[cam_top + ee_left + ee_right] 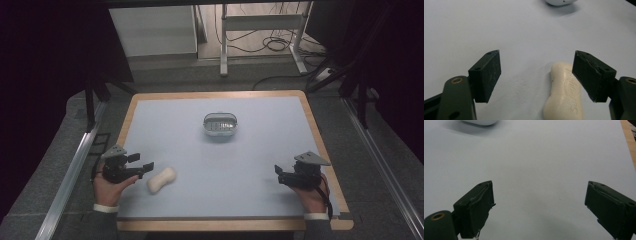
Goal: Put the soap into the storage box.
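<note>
Holding my left gripper [141, 165] jaws spread just beside the soap bar [161, 180], no contact, right gripper [278, 173] spread over bare table [260, 145], soap dish [220, 125] well apart.

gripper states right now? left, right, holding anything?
Left gripper: open, holding nothing; the soap bar lies on the table by one jaw.
Right gripper: open, holding nothing, over bare table.

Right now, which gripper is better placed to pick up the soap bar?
Left. The left gripper is open right beside the soap bar, which lies by its right-hand jaw in the left gripper view. The right gripper is open far across the table.
</note>
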### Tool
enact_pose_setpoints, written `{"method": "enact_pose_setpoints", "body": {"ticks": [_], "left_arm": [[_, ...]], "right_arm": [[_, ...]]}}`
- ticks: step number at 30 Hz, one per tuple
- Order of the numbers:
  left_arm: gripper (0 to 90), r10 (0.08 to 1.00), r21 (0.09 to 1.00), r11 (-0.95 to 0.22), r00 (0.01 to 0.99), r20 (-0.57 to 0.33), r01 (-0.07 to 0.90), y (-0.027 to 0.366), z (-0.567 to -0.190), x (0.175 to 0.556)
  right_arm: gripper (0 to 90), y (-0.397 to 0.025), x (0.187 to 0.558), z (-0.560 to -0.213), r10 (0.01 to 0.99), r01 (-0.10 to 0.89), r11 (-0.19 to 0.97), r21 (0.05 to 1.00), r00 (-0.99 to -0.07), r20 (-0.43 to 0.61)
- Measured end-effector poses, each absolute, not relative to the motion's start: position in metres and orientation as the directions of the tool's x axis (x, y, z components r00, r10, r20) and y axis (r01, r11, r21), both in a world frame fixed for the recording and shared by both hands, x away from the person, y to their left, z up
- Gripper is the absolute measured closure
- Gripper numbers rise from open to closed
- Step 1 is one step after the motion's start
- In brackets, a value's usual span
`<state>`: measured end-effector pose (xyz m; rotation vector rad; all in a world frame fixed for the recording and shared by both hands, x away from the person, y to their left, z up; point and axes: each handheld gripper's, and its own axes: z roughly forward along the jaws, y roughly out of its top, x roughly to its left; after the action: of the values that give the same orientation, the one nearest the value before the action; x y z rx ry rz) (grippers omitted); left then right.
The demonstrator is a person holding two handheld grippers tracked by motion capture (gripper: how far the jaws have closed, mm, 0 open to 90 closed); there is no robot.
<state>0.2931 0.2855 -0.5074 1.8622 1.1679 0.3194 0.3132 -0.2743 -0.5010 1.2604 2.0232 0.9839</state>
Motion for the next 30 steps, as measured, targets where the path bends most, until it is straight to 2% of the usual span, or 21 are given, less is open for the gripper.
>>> {"method": "enact_pose_setpoints", "body": {"ticks": [11, 18, 26, 30], "left_arm": [[22.6, 0.831, 0.746, -0.197, 0.512, -0.217, 0.636, 0.280, -0.507, 0.297], [21.6, 0.809, 0.736, -0.239, 0.550, -0.210, 0.633, 0.275, -0.483, 0.294], [21.6, 0.813, 0.693, -0.286, 0.550, -0.191, 0.662, 0.272, -0.479, 0.299], [25.1, 0.795, 0.673, -0.318, 0.575, -0.194, 0.667, 0.266, -0.477, 0.300]], "right_arm": [[8.6, -0.281, 0.312, -0.503, 0.916, 0.489, 0.274, 0.828, -0.396, -0.069], [8.6, -0.283, 0.313, -0.503, 0.906, 0.490, 0.285, 0.824, -0.419, -0.064], [8.6, -0.288, 0.312, -0.501, 0.912, 0.494, 0.267, 0.828, -0.406, -0.052], [8.6, -0.287, 0.313, -0.503, 0.911, 0.500, 0.274, 0.821, -0.408, -0.055]]}}
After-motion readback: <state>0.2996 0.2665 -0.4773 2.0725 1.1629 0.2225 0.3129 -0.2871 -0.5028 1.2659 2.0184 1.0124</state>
